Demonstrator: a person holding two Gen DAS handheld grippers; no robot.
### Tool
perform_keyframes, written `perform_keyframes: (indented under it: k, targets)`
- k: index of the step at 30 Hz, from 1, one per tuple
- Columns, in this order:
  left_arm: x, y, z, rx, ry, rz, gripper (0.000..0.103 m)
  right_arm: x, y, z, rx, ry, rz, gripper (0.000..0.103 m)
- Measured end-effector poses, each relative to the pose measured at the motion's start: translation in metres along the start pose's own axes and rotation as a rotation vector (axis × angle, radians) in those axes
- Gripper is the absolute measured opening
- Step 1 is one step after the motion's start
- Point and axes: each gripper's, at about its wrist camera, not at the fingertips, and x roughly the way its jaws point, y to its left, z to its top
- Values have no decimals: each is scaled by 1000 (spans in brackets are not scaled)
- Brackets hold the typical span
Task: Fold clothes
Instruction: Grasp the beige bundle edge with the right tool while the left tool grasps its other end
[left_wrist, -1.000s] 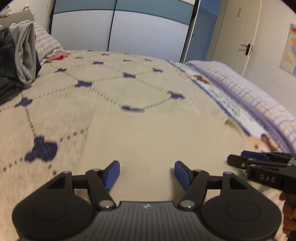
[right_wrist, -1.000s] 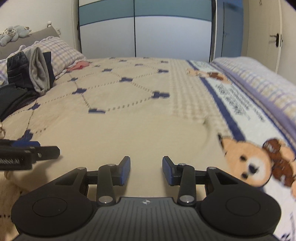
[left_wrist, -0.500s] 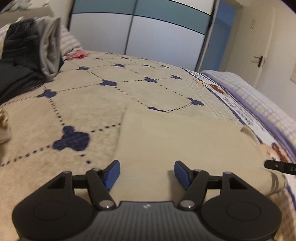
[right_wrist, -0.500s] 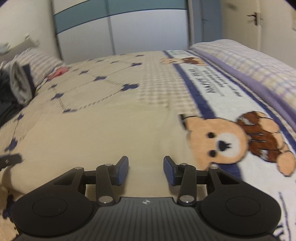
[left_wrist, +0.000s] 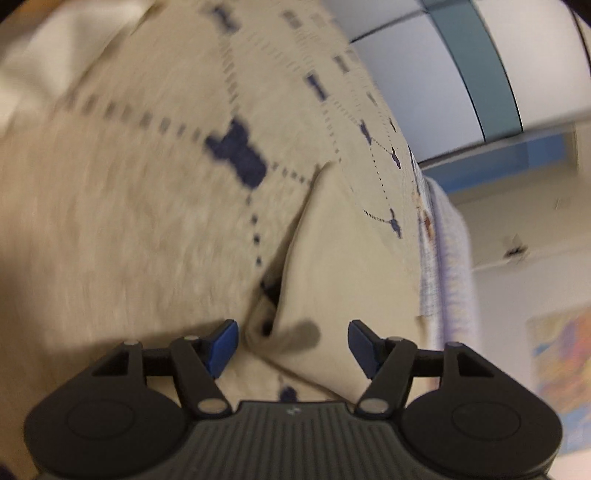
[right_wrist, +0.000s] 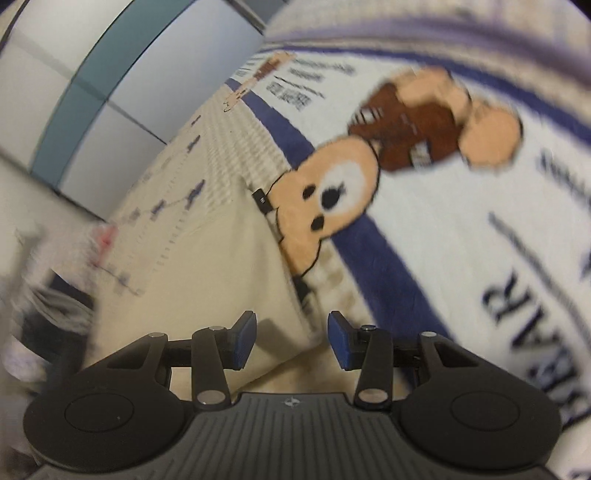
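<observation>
1. While the left wrist view is tilted and blurred, one left tool (left_wrist: 291, 345) shows its two blue pads (left_wrist: 221, 347) apart, gripping nothing; one folded cream garment (left_wrist: 343, 258) lies on the bed's blanket (left_wrist: 110, 221), its near corner between the pads, untouched.
2. Seen from the right wrist, one right tool (right_wrist: 291, 339) stands open and empty, over the same garment's (right_wrist: 207, 266) edge, beside one printed bear (right_wrist: 332, 195); two black tags (right_wrist: 260, 199) sit along that edge.
</observation>
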Motion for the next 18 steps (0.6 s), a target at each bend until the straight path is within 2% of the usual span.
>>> perform_keyframes:
  k: [3, 6, 14, 18]
  targets:
    - [7, 9, -7, -94, 30, -55, 65, 1, -3, -4, 69, 50, 26, 46]
    - [14, 8, -15, -128, 11, -68, 64, 9, -5, -11, 125, 96, 42, 46]
    - [36, -8, -28, -155, -92, -79, 62, 30, 8, -15, 209, 31, 60, 46]
    - [48, -12, -34, -187, -140, -78, 50, 40, 16, -17, 232, -19, 46, 41]
